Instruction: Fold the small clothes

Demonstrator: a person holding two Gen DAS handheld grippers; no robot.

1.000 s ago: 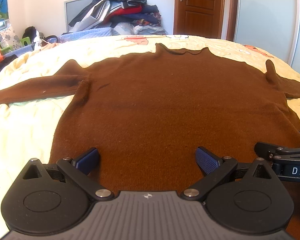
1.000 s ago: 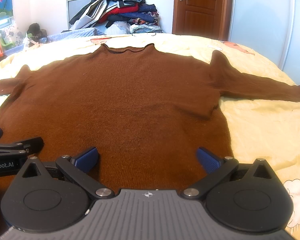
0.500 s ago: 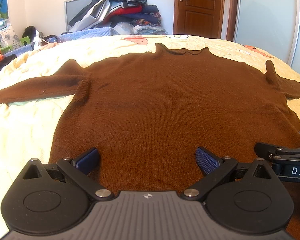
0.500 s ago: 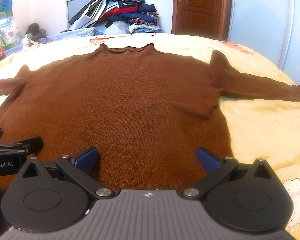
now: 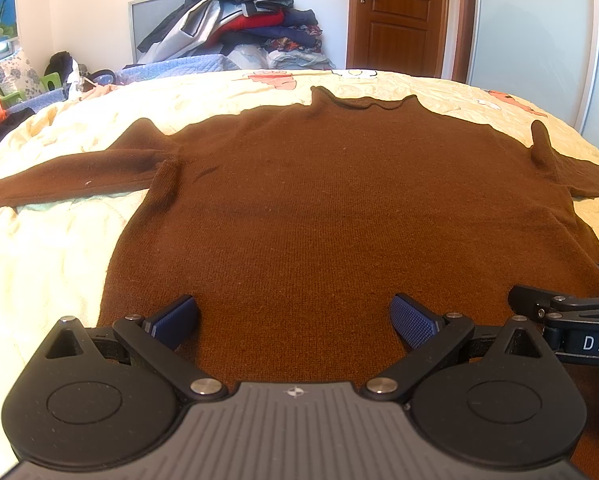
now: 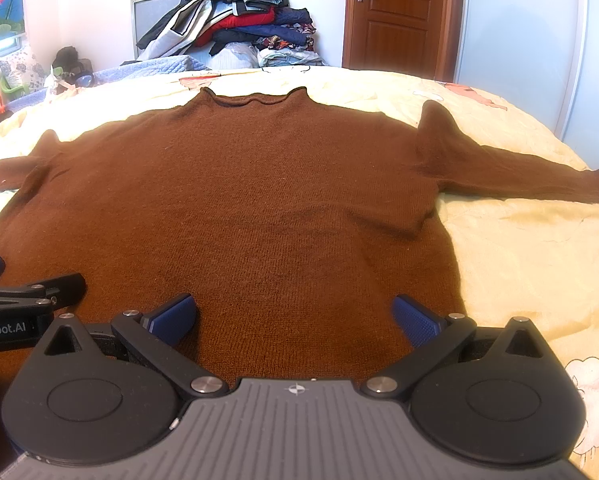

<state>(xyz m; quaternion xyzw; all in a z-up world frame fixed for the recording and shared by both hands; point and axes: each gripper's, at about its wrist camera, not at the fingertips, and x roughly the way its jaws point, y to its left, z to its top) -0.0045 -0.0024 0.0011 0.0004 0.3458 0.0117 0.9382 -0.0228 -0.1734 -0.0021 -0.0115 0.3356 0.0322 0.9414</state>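
I saw a yellow bed [image 5: 51,248], clothes pile [image 5: 243,28] and door [image 5: 399,16] behind. The sweater [image 5: 339,208] lay flat on it — collar away from me, sleeves spread sideways. Left tongs [image 5: 293,320] and right tongs [image 6: 295,320] gaped wide, empty, over its hem.

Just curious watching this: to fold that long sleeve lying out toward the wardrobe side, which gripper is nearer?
Probably the right gripper: the sweater sleeve stretches out on its side. The left gripper sits nearer the opposite sleeve. Both are open.

Matt knitted brown sweater [image 5: 339,216] on soft, lightly creased cloth bedspread [image 5: 39,256].
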